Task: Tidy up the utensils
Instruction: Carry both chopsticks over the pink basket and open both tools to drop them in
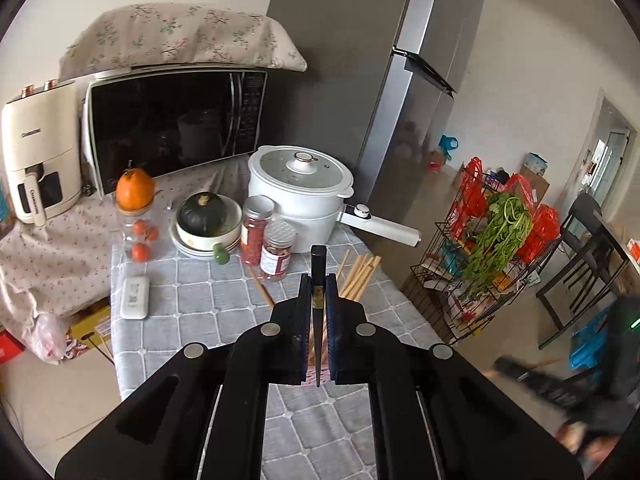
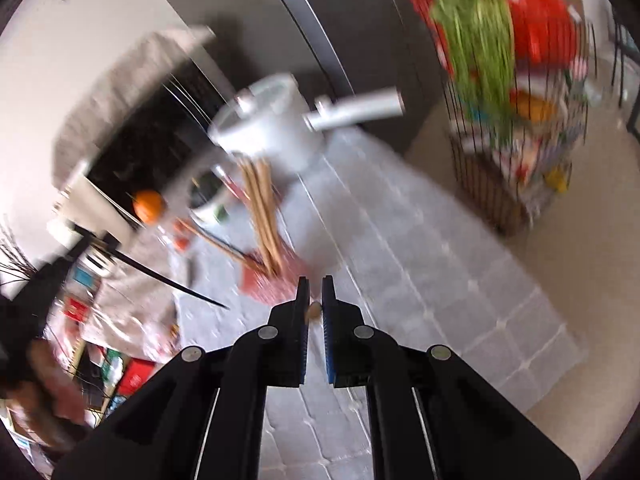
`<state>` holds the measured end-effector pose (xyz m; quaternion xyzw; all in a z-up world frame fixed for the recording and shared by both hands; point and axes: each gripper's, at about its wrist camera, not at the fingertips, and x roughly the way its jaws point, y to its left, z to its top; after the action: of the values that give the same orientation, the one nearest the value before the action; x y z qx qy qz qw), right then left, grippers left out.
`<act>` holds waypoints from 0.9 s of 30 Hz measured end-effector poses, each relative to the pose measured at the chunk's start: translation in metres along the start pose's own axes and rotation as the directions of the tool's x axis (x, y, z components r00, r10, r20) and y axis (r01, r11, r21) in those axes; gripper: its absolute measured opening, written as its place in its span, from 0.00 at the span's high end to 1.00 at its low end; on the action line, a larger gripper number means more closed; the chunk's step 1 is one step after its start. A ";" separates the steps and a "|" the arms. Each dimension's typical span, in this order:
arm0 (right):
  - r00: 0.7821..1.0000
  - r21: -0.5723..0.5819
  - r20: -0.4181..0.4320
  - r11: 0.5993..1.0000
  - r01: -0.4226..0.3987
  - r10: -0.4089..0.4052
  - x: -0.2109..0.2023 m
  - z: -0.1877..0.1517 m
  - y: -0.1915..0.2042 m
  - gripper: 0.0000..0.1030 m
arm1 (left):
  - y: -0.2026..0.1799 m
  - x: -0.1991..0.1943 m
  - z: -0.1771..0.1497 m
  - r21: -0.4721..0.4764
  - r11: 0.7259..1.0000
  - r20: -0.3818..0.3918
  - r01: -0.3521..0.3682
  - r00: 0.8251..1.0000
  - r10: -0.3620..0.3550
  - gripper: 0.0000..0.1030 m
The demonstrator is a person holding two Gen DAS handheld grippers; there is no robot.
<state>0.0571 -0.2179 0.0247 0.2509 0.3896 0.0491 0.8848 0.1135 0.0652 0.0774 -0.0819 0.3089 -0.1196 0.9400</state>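
Black chopstick between left gripper pads

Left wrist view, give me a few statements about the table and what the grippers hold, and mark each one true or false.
1. The left gripper is shut on a black chopstick. True.
2. The white pot has no lid. False: its lid is on.
3. A dark green squash sits in a bowl. True.
4. The wooden chopsticks lie on the microwave. False: they stand by the pot.
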 end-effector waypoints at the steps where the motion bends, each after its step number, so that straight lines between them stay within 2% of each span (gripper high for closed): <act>1: 1.000 -0.003 0.015 1.000 -0.010 0.010 -0.003 0.007 0.006 0.94 | -0.002 0.004 0.001 0.001 1.000 -0.002 -0.005 1.000 0.005 0.94; 5: 0.997 -0.016 0.078 1.000 -0.024 0.025 -0.020 0.037 0.016 0.94 | -0.005 0.021 0.004 0.000 1.000 -0.008 -0.030 1.000 0.030 0.94; 10: 0.994 -0.016 0.098 0.999 -0.051 0.052 -0.024 0.050 0.021 0.94 | 0.000 0.052 0.004 -0.024 0.998 -0.032 -0.064 0.997 0.063 0.93; 12: 0.993 -0.018 0.097 0.998 -0.059 0.061 -0.025 0.053 0.024 0.94 | 0.003 0.063 0.004 -0.027 0.998 -0.072 -0.064 0.995 0.062 0.82; 13: 0.994 -0.016 0.091 0.998 -0.067 0.068 -0.023 0.054 0.025 0.94 | 0.007 0.064 0.002 -0.050 0.997 -0.086 -0.066 0.994 0.061 0.70; 14: 0.993 -0.015 0.088 0.997 -0.073 0.074 -0.023 0.054 0.026 0.94 | 0.011 0.061 0.001 -0.069 0.996 -0.077 -0.061 0.995 0.056 0.66; 19: 0.993 -0.027 0.079 0.996 -0.086 0.087 -0.015 0.058 0.042 0.94 | 0.036 0.033 -0.003 -0.156 0.987 -0.023 -0.046 0.999 0.043 0.61; 22: 0.994 -0.046 0.076 0.996 -0.079 0.082 -0.007 0.060 0.053 0.94 | 0.052 0.013 -0.010 -0.213 0.976 0.017 -0.038 0.999 0.042 0.51; 25: 0.995 -0.073 0.077 0.996 -0.058 0.063 0.002 0.064 0.069 0.94 | 0.065 0.001 -0.021 -0.249 0.968 0.044 -0.026 0.998 0.038 0.51; 27: 0.996 -0.084 0.068 0.995 -0.044 0.050 0.011 0.067 0.079 0.94 | 0.072 0.001 -0.026 -0.268 0.963 0.034 -0.015 0.999 0.025 0.50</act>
<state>0.1211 -0.1736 0.0933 0.2247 0.3500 0.0771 0.9061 0.1109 0.1314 0.0397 -0.2073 0.3055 -0.0658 0.9270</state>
